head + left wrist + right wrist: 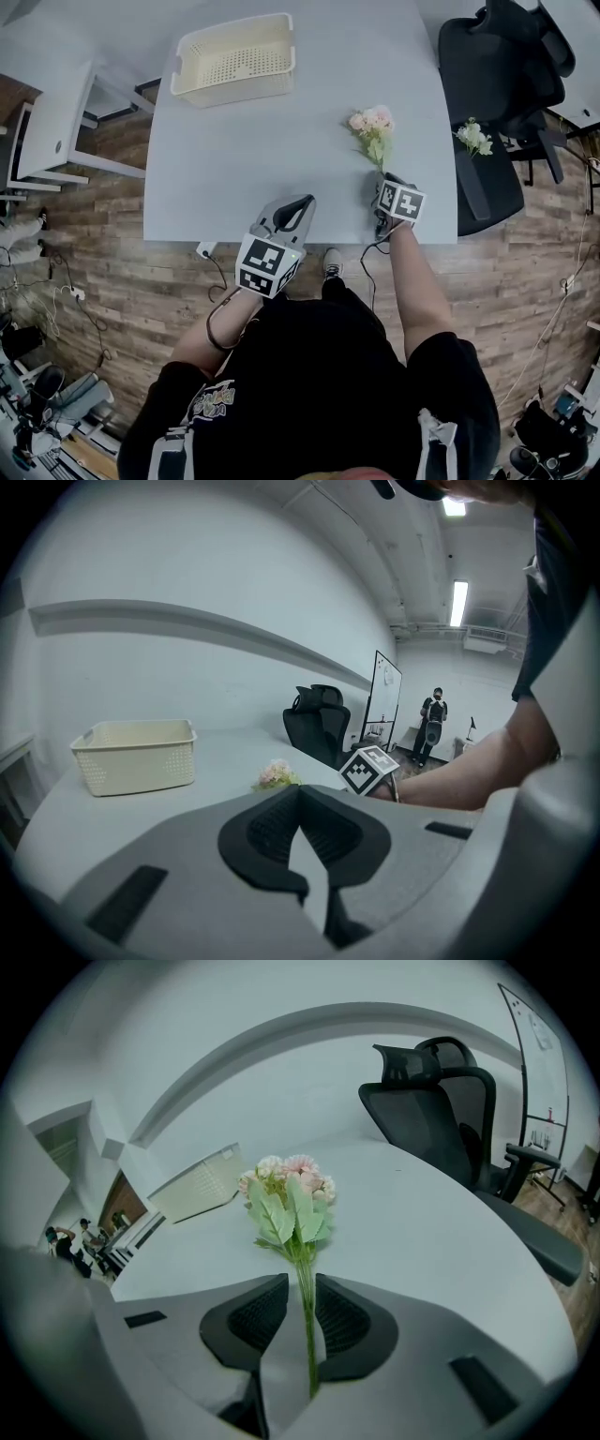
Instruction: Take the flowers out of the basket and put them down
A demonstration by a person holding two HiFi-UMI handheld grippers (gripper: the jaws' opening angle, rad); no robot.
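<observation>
Now, working from your left, the cream perforated basket (232, 86) is sitting at the far side of the grey table (272, 159), and from the head view it is looking empty. Your left gripper (300, 204) is idling at the near edge of the table with its jaws closed together and nothing between them. Further right, the pink flower bunch (372, 127) is lying flat on the table, blooms pointing away from you, well apart from the basket. Your right gripper (382, 180) is sitting at the bunch's stem end; its jaws are standing apart with the thin green stem running between them and no pad pressing on it, so you are letting go, not carrying. At the far right a white flower bunch (473, 137) seems to be resting on the black office chair (487, 75), off the table. You are probably closing out the putting-down step. Next you are looking at drawing the right gripper straight back along the stem, so the pads are not dragging the bunch.
</observation>
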